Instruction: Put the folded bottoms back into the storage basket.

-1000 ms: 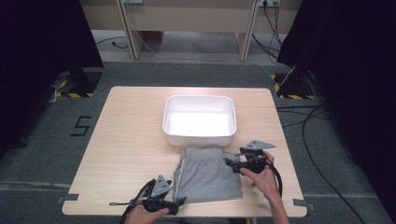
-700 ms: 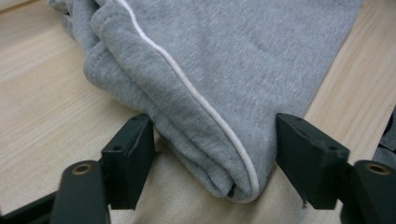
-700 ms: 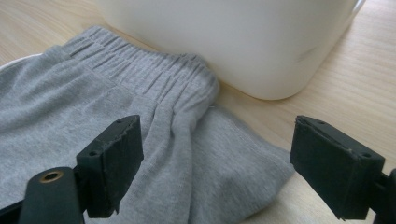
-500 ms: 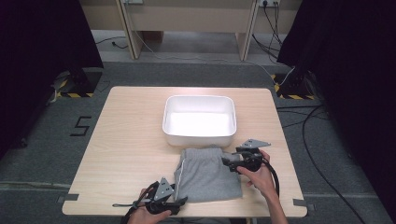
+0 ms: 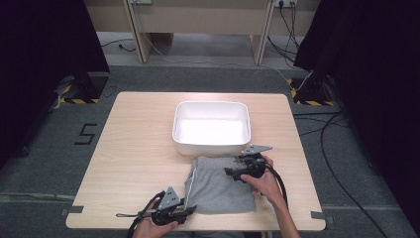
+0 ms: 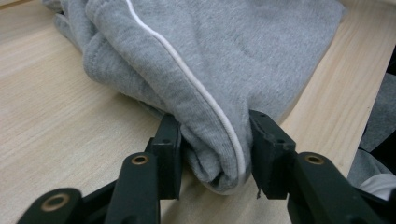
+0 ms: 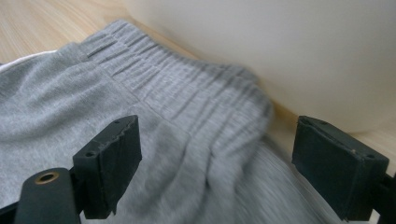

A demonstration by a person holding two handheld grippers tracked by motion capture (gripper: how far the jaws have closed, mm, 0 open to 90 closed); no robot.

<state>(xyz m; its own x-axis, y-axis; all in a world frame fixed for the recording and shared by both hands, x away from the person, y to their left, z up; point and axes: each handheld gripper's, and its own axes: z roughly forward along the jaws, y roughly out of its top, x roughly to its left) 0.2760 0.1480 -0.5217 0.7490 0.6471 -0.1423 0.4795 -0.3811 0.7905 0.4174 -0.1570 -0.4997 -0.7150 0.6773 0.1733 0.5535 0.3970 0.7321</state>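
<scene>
Gripping soft, folded grey garment (image 6: 224,70)

You see garment (image 6: 243,51): grey matt fleecy knit cloth (ribbed waistband) | table (image 5: 133,148): pale smooth wood grain | tub (image 5: 212,130): white smooth plastic

High view looks down from above; both gripper views sit close on the grey garment (image 5: 220,184)
</scene>
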